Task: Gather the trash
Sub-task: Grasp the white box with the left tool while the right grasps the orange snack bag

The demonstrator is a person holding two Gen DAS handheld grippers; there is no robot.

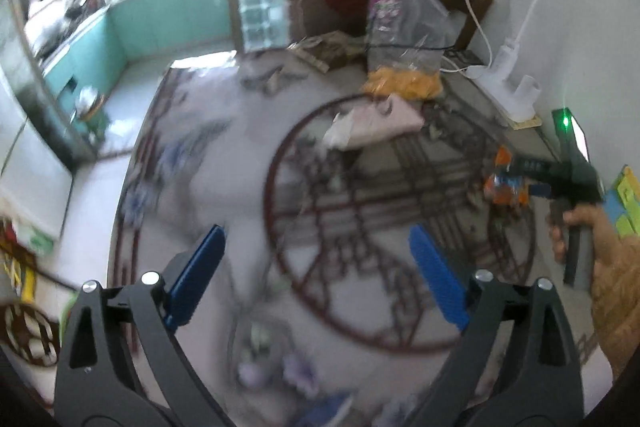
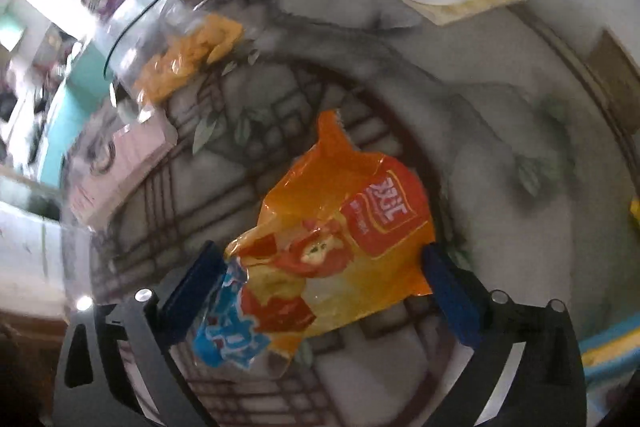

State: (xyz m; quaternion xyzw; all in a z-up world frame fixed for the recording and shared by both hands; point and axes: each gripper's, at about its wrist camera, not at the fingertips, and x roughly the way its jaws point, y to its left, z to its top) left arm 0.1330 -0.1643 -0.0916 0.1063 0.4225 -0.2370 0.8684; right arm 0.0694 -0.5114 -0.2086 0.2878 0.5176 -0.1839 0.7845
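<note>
An orange snack wrapper [image 2: 340,195] with a blue end [image 2: 224,339] lies crumpled on the patterned carpet [image 2: 480,155]. My right gripper [image 2: 320,247] is open, its blue fingers standing either side of the wrapper without pressing it. In the left wrist view the same wrapper [image 1: 502,187] sits at the right under the right gripper [image 1: 520,177], held by a hand [image 1: 608,267]. My left gripper [image 1: 316,231] is open over bare carpet, nothing between its fingers. A clear plastic bag [image 1: 404,23] with yellow contents [image 1: 404,83] stands further back.
A pink folded item [image 1: 380,123] lies beside the bag. A white lamp base [image 1: 516,95] with a cord stands by the right wall. Teal cabinets [image 1: 160,19] line the back left. Blurred pale purple items [image 1: 280,367] lie on the carpet near me.
</note>
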